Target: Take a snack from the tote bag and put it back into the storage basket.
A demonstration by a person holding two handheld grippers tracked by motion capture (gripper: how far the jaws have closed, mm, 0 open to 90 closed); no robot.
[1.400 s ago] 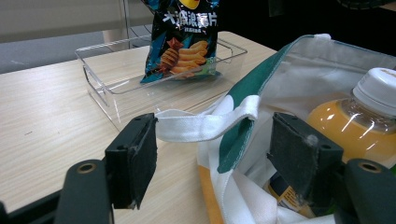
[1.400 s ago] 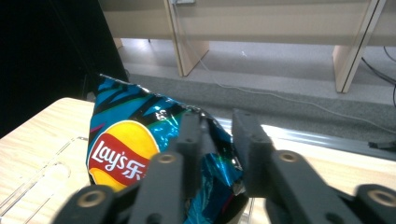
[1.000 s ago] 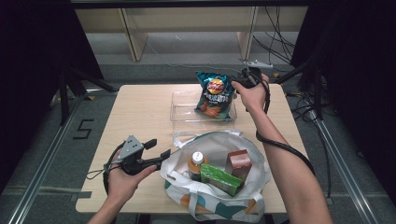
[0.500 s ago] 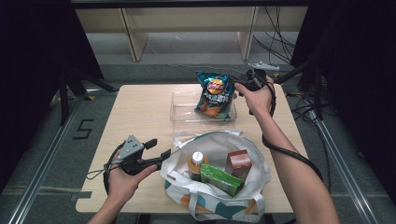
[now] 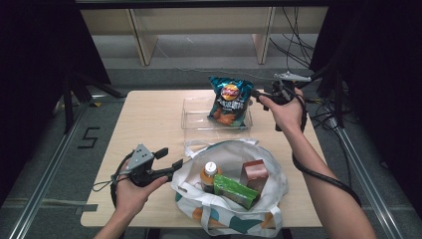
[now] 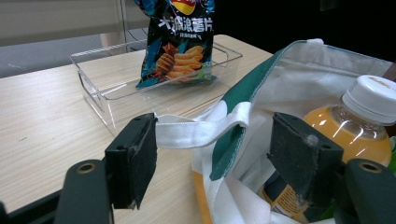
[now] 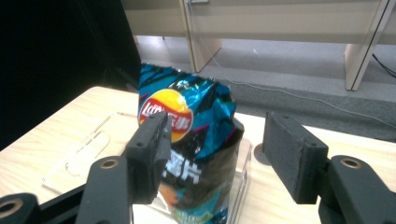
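Upright in the clear plastic tray (image 5: 194, 117) near the desk's (image 5: 149, 124) far edge stands the crinkled blue foil crisp bag (image 5: 228, 101), Lay's logo above white Chinese lettering. The right hand-held gripper (image 5: 259, 94), jaws apart, sits just beside it; the left hand-held gripper (image 6: 212, 154) gapes around the white tote bag's strap (image 6: 201, 130).

I see a green carton (image 5: 236, 190), a brown box (image 5: 254, 175) and an orange juice bottle (image 5: 209, 176) at lower centre of the frame.

Glossy foil chip bag (image 5: 229, 101), clear plastic tray (image 5: 195, 117), matt cloth bag (image 5: 230, 155).
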